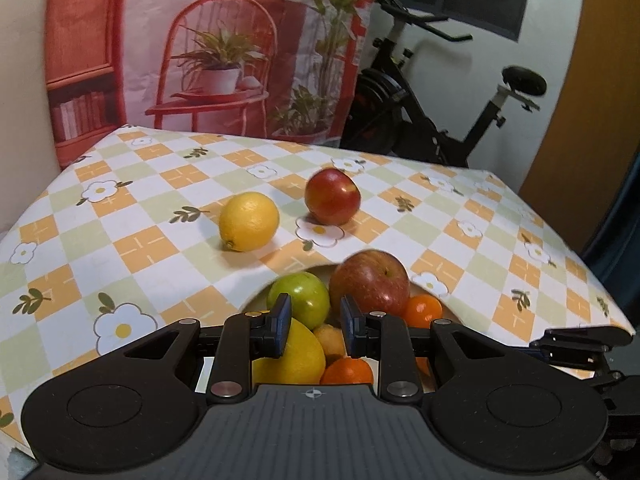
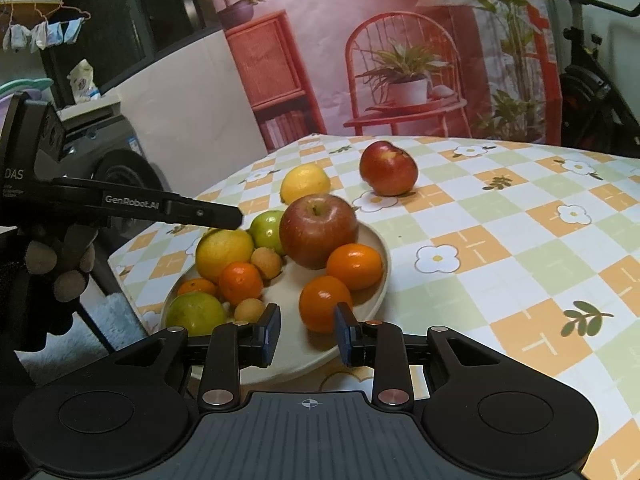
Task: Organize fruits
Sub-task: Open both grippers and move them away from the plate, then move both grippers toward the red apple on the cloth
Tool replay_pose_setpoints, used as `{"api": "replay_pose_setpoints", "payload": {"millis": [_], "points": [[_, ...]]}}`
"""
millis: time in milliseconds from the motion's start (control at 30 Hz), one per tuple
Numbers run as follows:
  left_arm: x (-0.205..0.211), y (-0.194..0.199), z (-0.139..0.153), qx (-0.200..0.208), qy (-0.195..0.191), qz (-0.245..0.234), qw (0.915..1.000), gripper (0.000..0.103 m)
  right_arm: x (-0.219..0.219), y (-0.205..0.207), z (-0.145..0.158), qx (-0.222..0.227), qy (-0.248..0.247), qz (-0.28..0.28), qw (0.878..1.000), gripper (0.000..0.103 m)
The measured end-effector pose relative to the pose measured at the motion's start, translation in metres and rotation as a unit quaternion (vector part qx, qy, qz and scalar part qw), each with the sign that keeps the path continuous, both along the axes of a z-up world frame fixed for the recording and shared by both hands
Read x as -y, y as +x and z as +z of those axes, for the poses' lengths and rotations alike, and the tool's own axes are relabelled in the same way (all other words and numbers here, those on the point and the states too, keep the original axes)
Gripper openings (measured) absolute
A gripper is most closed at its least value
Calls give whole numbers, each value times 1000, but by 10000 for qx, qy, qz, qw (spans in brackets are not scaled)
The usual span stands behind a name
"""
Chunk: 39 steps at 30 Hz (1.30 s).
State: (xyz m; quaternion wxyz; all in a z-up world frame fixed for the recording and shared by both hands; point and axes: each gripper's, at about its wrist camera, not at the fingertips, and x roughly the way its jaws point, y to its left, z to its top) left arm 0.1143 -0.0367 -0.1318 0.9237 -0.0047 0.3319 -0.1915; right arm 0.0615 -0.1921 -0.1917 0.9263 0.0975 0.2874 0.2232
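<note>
Surface: table under a smooth checked tablecloth (image 2: 500,248) in orange, pale green and white squares, printed with daisies and leaf sprigs.
Right gripper (image 2: 307,334): black, blue-padded fingers apart, nothing between them; poised over the near rim of the plate.
Left gripper (image 1: 315,326): fingers likewise apart and empty, above the plate's fruit; seen side-on in the right wrist view, over the plate's left edge.
Plate (image 2: 378,240): round, cream, matte, shallow rim; near the table's left edge.
Plate contents: glossy oranges (image 2: 325,303), a dimpled lemon (image 2: 224,252), green apples (image 2: 269,230), small rough tan fruits (image 2: 267,262), and a large streaked red apple (image 2: 318,230) at the back.
Loose fruit: a second lemon (image 2: 305,182) just behind the plate; a smooth red apple (image 2: 388,168) farther back, well apart from it.
Background: printed fabric backdrop (image 2: 380,48) showing a red chair and potted plants; black exercise bike (image 1: 432,104) at right.
</note>
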Motion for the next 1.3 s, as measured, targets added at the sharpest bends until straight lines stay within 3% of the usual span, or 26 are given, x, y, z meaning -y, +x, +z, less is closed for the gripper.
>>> {"api": "replay_pose_setpoints", "payload": {"millis": [500, 800, 1033, 1300], "points": [[-16, 7, 21, 373, -109, 388, 9985, 28, 30, 9, 10, 419, 27, -735, 9964, 30], [-20, 25, 48, 792, -19, 462, 9958, 28, 60, 53, 34, 881, 132, -1419, 9859, 34], [-13, 41, 55, 999, 72, 373, 9943, 28, 56, 91, 44, 1066, -143, -1262, 9862, 40], [-3, 64, 53, 908, 135, 295, 9953, 28, 37, 127, 41, 949, -415, -895, 9906, 45]]}}
